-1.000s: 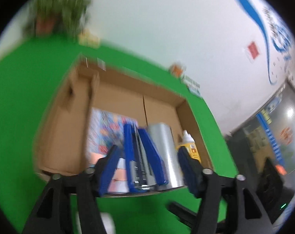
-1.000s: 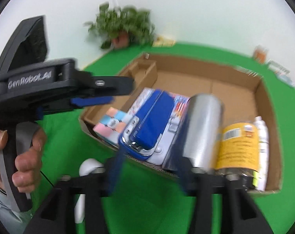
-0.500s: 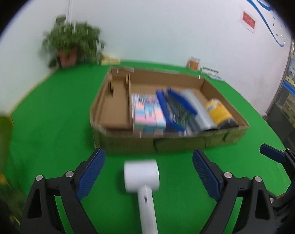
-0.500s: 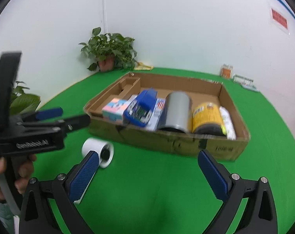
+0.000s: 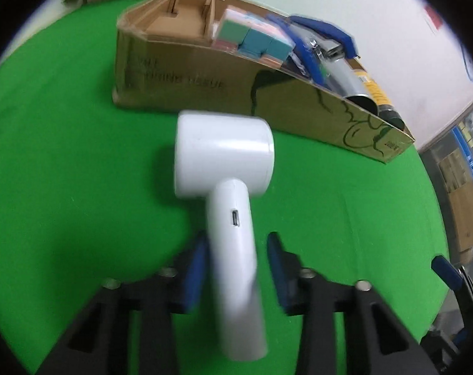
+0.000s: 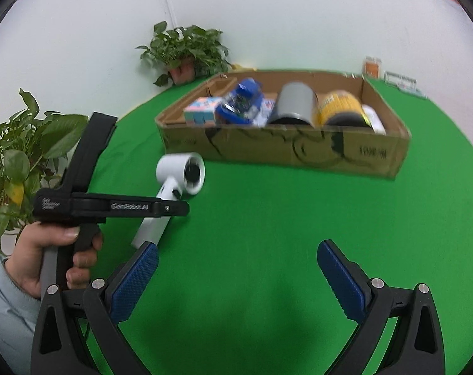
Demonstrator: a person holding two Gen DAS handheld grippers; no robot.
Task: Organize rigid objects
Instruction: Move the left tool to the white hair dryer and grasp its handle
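Observation:
A white handheld device [image 5: 224, 156] with a round head lies on the green table [image 5: 64, 187] in front of the cardboard box [image 5: 205, 75]. My left gripper [image 5: 236, 240] straddles its handle [image 5: 233, 250] and its jaws are closing. The left pad is at the handle, while a gap shows at the right pad. The right wrist view shows the device [image 6: 180, 172] by the box [image 6: 283, 147]. The box holds a pastel block [image 6: 202, 111], a blue stapler [image 6: 242, 100], a silver cylinder [image 6: 294, 103] and a yellow can [image 6: 339, 107]. My right gripper [image 6: 236, 247] stands open and empty over the table.
A hand [image 6: 48, 250] in a pale sleeve holds the left tool. Potted plants stand at the table's left edge [image 6: 17, 156] and at the back [image 6: 186, 50]. Small packets [image 6: 372, 67] sit at the back right. A white bottle [image 6: 374, 118] lies in the box's right end.
My left gripper has dropped to the white device and its jaws have narrowed around the handle. My right gripper has drawn back from the box, still wide.

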